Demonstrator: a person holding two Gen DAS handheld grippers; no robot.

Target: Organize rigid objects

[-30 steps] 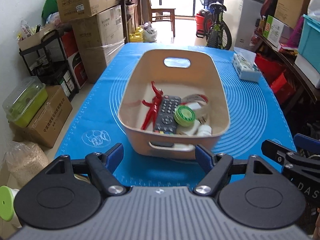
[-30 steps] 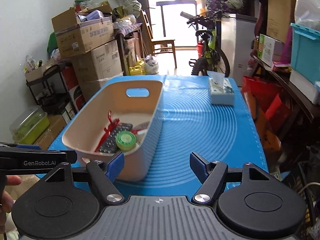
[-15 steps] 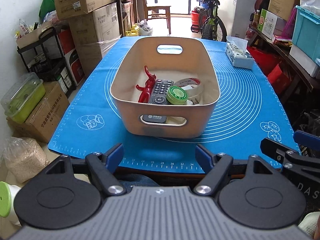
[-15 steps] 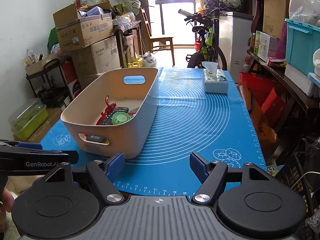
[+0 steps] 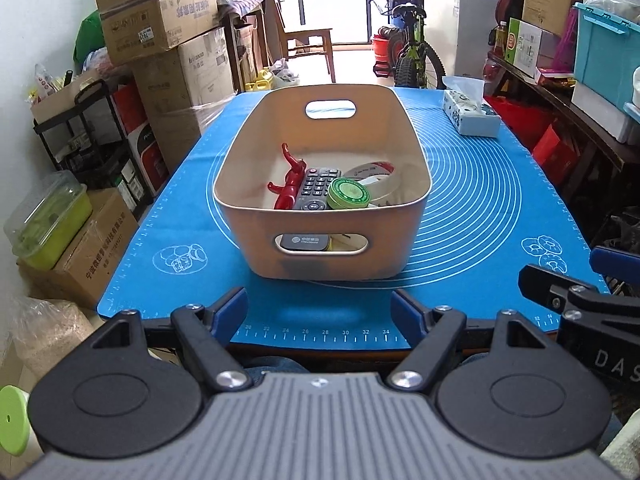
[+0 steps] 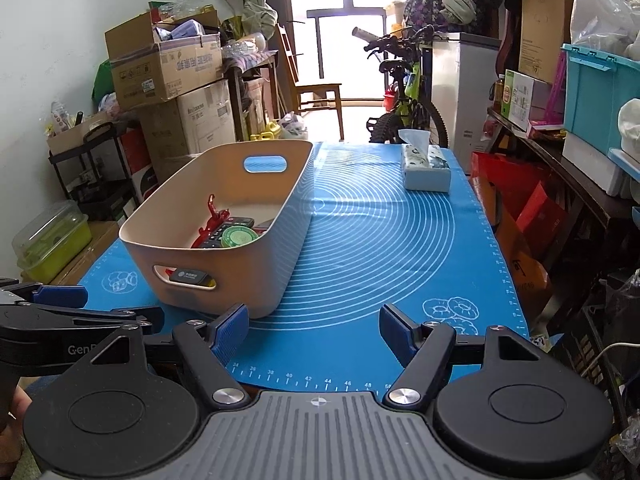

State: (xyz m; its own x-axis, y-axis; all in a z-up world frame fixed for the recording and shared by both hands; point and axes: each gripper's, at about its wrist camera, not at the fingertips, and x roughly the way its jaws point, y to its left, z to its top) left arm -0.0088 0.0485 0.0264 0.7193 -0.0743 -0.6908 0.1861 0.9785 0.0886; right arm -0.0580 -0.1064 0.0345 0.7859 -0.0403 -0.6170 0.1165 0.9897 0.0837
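Rigid objects sit gathered in the bin (image 5: 320, 248), which stands on the blue mat (image 5: 480, 200): a red figure (image 5: 290, 184) at the left inside, a remote (image 5: 316, 190) beside it, a green tin (image 5: 347, 195) resting partly on the remote, and a tape roll (image 5: 374, 174) just behind the tin. A further dark device (image 5: 302, 242) shows through the bin's near handle slot. No loose item lies on the mat around the bin; only a tissue box (image 5: 472, 114) stands past the bin's far right corner. To my judgement the sorting is done or nearly so, with nothing plainly left to collect.

Both tools hang back off the mat's near edge, short of the bin. The left gripper (image 5: 319, 308) has its jaws spread wide with nothing between them; the right gripper (image 6: 314, 326) is likewise wide and empty.

Readable writing: "DAS" on the right gripper's arm in the left view, "Gen" on the left gripper's arm in the right view, and ruler numbers along the mat's near edge. The dark device carries a small logo and text too fine to read, and the print on the cardboard boxes (image 5: 160, 20) left of the bin is unclear.
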